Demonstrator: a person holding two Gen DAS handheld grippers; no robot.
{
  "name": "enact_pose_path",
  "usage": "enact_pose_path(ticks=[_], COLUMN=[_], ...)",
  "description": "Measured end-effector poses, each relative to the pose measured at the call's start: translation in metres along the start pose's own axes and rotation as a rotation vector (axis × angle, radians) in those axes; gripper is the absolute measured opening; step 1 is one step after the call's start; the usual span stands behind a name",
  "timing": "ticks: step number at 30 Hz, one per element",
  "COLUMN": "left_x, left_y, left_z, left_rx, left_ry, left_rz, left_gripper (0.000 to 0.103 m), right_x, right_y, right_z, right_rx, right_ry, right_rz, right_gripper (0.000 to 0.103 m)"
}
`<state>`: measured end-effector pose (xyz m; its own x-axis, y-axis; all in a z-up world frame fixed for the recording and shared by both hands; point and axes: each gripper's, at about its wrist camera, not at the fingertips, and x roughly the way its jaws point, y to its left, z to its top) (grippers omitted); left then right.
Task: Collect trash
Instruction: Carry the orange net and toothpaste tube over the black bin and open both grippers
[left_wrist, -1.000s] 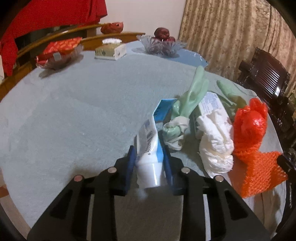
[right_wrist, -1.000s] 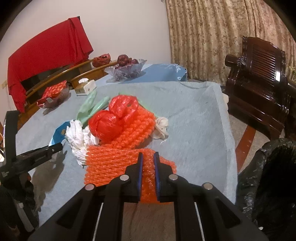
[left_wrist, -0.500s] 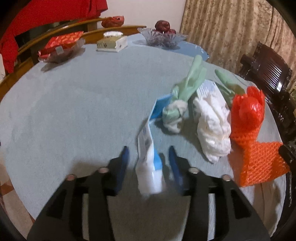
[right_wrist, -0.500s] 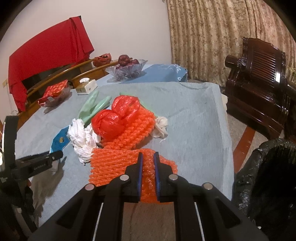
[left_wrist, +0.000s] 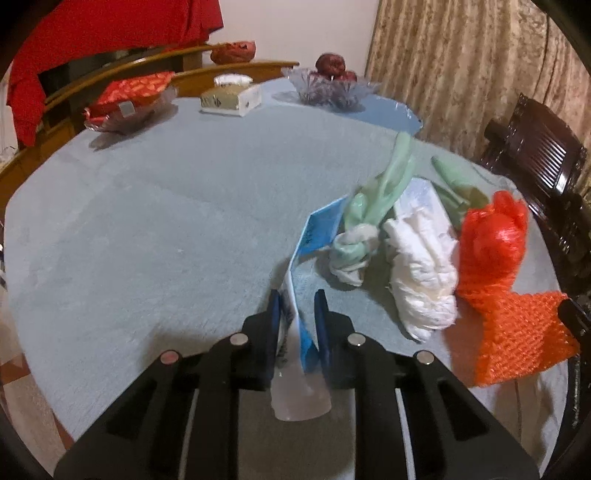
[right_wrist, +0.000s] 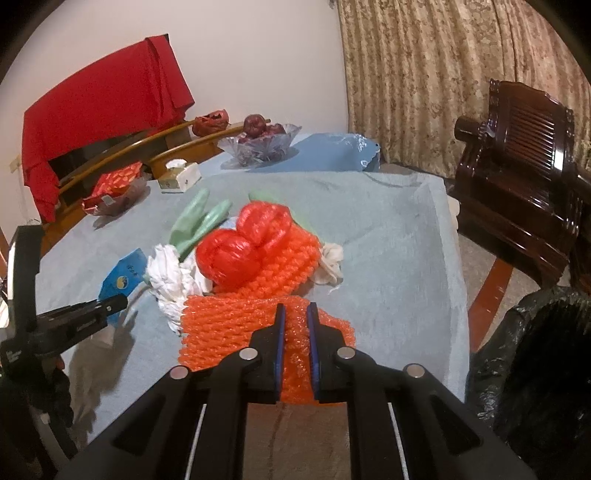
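A white and blue toothpaste tube (left_wrist: 300, 345) stands on edge between the fingers of my left gripper (left_wrist: 295, 314), whose jaws are closing and press on it. The tube's far end lies on the grey tablecloth (left_wrist: 166, 229). To its right lie a knotted green glove (left_wrist: 376, 199), crumpled white tissue (left_wrist: 421, 273), a red plastic bag (left_wrist: 491, 236) and an orange foam net (left_wrist: 517, 339). My right gripper (right_wrist: 294, 321) is shut on the near edge of the orange foam net (right_wrist: 229, 321) at the table's front. The left gripper (right_wrist: 110, 304) shows at the left of the right wrist view.
A black trash bag (right_wrist: 535, 362) gapes beside the table at lower right. A dark wooden chair (right_wrist: 517, 147) stands behind it. At the table's far side are a tissue box (left_wrist: 231, 96), a glass fruit bowl (left_wrist: 332, 88) and a red snack tray (left_wrist: 129, 96).
The left jaws spread wide around the tube half a second ago and have narrowed again; the tube has turned from flat to on edge. The right gripper and net stayed put.
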<state>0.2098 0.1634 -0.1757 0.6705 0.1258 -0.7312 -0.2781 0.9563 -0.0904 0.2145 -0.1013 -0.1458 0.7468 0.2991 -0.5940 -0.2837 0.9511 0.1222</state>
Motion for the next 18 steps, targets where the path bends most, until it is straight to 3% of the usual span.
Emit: enact_pose_path(ticks=[6, 18], left_x=[-0.034, -0.09], left_y=[-0.014, -0.058], left_z=[-0.002, -0.008], left_rx=[0.031, 0.088], left_ry=[-0.048, -0.109], left_rz=[-0.028, -0.162], left_gripper=[0.016, 0.005], right_x=[-0.019, -0.072], right_y=[0.001, -0.017], right_z=[0.005, 0.014], right_rx=[-0.012, 0.0], right_ry=[-0.026, -0.109], right_rz=[-0.006, -0.033], right_gripper=[0.011, 0.011])
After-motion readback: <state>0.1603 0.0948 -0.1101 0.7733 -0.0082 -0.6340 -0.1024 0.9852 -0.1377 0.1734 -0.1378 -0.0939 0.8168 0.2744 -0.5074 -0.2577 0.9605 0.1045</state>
